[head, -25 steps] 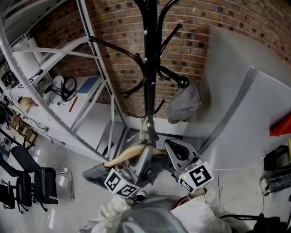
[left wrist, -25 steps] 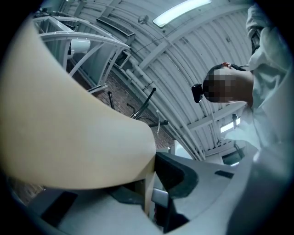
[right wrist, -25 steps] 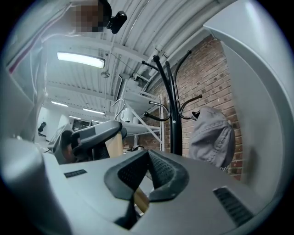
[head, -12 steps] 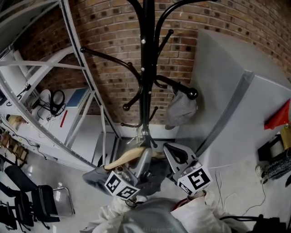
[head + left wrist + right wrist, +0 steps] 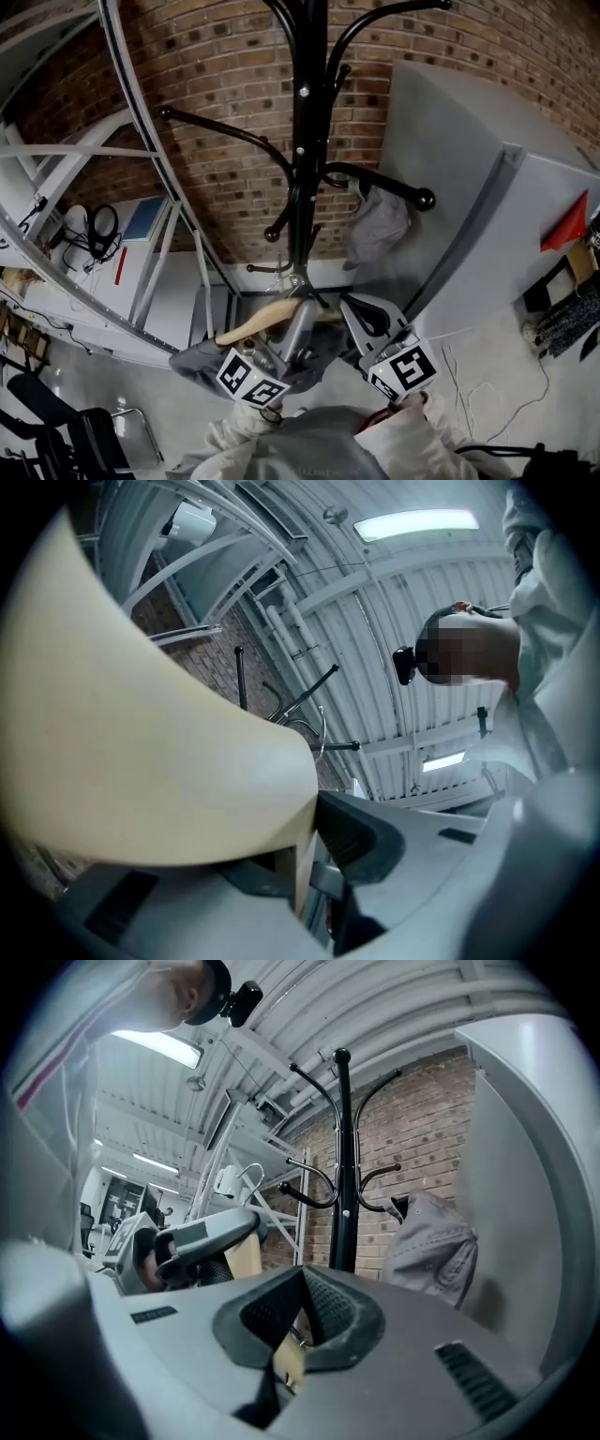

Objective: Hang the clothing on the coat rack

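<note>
A black coat rack (image 5: 305, 141) stands against the brick wall, and a grey garment (image 5: 380, 225) hangs from its right hook. Below it, a wooden hanger (image 5: 255, 323) carries grey clothing (image 5: 199, 361). My left gripper (image 5: 298, 314) is shut on the hanger near its middle; in the left gripper view the pale wood (image 5: 141, 742) fills the left side, pinched at my left gripper (image 5: 309, 855). My right gripper (image 5: 354, 307) is beside it, and my right gripper (image 5: 298, 1335) is shut on a strip of the hanger's wood (image 5: 289, 1361). The rack (image 5: 343, 1166) rises straight ahead of it.
A metal shelving frame (image 5: 141, 187) slants across the left, with a white table (image 5: 164, 272) and headphones (image 5: 98, 230) behind it. A large grey panel (image 5: 469, 187) stands close on the right of the rack. Dark chairs (image 5: 94, 441) are at the lower left.
The head view has tilted up and drawn nearer the rack, so its arms look larger and higher. Both grippers and the hanger keep their places in the view.
</note>
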Demonstrator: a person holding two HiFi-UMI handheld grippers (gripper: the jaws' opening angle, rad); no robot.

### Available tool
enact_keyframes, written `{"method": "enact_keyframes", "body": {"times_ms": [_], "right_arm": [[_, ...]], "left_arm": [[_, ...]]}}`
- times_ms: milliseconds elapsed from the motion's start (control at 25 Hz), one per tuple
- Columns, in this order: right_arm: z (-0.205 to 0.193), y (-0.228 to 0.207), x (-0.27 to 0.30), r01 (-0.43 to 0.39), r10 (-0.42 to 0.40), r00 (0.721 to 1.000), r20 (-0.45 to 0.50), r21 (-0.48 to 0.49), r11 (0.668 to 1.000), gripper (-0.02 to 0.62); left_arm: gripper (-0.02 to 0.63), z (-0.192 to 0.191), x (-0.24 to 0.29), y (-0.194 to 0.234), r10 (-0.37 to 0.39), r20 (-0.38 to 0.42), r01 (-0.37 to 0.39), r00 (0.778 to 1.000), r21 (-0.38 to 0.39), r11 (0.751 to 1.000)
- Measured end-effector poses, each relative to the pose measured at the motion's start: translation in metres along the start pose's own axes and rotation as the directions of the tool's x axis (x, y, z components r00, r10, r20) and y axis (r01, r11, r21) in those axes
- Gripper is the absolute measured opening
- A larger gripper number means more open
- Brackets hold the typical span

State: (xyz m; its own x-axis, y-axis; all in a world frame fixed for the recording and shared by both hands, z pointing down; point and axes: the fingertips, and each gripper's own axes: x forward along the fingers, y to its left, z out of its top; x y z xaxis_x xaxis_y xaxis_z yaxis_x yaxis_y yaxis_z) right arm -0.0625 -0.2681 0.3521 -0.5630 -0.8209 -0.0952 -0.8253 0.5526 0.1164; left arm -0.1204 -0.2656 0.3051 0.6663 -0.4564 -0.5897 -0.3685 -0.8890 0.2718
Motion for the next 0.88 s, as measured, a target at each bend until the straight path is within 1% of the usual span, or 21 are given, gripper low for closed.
{"method": "enact_keyframes", "body": {"times_ms": [160,240,360,520,760,880], "right_arm": [[0.006,0.003,0.006,0.036,-0.035,0.999,0.004,-0.007,0.999,0.021],[0.010,0.005,0.008,0.054,-0.054,0.999,0.009,-0.009,0.999,0.021],[0.016,0.003,0.008,0.100,-0.099,0.995,0.009,-0.017,0.995,0.021],[0.020,0.003,0.007,0.147,-0.147,0.989,0.006,-0.020,0.989,0.021],[0.027,-0.002,0.014,0.179,-0.178,0.984,0.022,-0.032,0.983,0.021],[0.024,-0.007,0.016,0.185,-0.184,0.983,0.014,-0.036,0.982,0.021]], "left_arm": [[0.087,0.009,0.004,0.010,-0.028,0.005,0.028,1.000,-0.029,0.999],[0.087,0.014,0.007,0.012,-0.054,0.007,0.054,0.999,-0.044,0.998],[0.087,0.022,0.013,0.013,-0.096,0.010,0.096,0.995,-0.070,0.993],[0.087,0.031,0.020,0.019,-0.130,0.017,0.131,0.991,-0.111,0.985],[0.087,0.037,0.032,0.032,-0.164,0.036,0.167,0.986,-0.167,0.972],[0.087,0.034,0.037,0.039,-0.165,0.051,0.172,0.985,-0.194,0.966]]}}
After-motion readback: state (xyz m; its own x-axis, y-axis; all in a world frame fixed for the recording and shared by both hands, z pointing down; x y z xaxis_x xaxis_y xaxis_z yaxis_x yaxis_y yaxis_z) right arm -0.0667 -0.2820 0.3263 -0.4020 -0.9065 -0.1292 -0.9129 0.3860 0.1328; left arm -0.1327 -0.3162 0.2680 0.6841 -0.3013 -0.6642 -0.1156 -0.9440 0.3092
